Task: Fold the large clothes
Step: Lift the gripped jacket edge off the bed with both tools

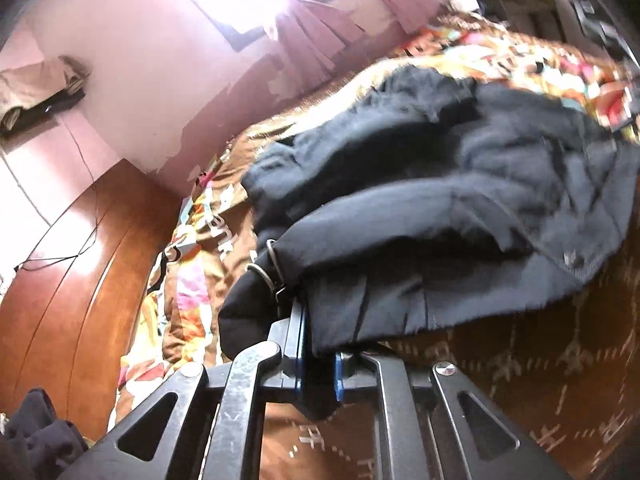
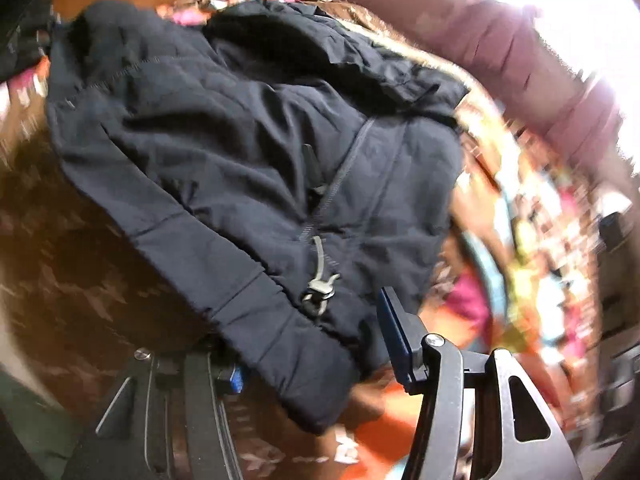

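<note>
On bedspread (image 1: 540,360), jacket (image 1: 440,184) in left tool (image 1: 318,344)

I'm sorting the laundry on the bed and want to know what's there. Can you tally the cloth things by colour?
Dark navy: 1, the jacket that the left gripper pinches.
Brown with bright patches: 1, the bedspread under it.
Dark red: 1, the curtain at the window.
Dark, too far off at the frame edge to identify: 1, a garment.
Total: 4

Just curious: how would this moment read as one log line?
left tongs: shut on jacket | right tongs: open around jacket hem
</note>
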The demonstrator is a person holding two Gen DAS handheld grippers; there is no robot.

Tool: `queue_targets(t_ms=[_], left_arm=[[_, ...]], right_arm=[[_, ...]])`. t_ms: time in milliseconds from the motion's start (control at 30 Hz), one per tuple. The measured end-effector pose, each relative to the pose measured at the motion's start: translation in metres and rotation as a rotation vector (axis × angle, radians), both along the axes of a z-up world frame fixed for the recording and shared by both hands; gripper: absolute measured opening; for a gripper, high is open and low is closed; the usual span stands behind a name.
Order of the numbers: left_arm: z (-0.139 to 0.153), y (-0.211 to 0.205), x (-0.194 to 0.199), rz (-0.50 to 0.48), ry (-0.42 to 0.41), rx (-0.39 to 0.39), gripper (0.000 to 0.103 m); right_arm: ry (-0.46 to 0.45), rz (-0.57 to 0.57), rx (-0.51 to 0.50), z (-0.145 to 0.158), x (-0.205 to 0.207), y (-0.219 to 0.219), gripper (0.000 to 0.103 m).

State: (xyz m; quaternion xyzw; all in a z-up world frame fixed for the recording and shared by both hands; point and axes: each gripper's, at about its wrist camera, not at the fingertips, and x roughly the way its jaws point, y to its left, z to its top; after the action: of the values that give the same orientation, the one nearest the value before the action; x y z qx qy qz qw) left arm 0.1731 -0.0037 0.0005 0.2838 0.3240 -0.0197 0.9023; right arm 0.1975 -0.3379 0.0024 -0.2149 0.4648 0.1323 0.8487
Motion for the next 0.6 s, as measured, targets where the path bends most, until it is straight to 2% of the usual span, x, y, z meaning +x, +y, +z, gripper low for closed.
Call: queue_targets(t_ms=[67,200,300,433,500,600], left_arm=[[0.014,0.0,0.007,0.008,-0.014,-0.03,0.009],[0.034,-0.006,0.02,0.029,-0.02,-0.092,0.008],[0.04,-0.007,0.028,0.036,-0.026,-0.099,0.008],[0.042,-0.007,0.031,0.047,-0.021,-0.109,0.008],[0.042,-0.005,0.03,0.05,-0.017,-0.116,0.008],[0.043,-0.001,0.029,0.059,-0.02,-0.121,0.007]], right_arm=[[0.018,0.018,0.066,0.001,-0.003,-0.003,0.05],[0.006,0.05,0.083,-0.015,-0.015,0.009,0.056],[-0.07,0.046,0.0,-0.032,-0.02,0.029,0.059],[-0.205,-0.028,-0.125,-0.034,-0.02,0.044,0.059],[-0.295,-0.055,-0.198,-0.032,-0.022,0.048,0.057],[-0.364,-0.095,-0.179,-0.02,-0.027,0.047,0.041]])
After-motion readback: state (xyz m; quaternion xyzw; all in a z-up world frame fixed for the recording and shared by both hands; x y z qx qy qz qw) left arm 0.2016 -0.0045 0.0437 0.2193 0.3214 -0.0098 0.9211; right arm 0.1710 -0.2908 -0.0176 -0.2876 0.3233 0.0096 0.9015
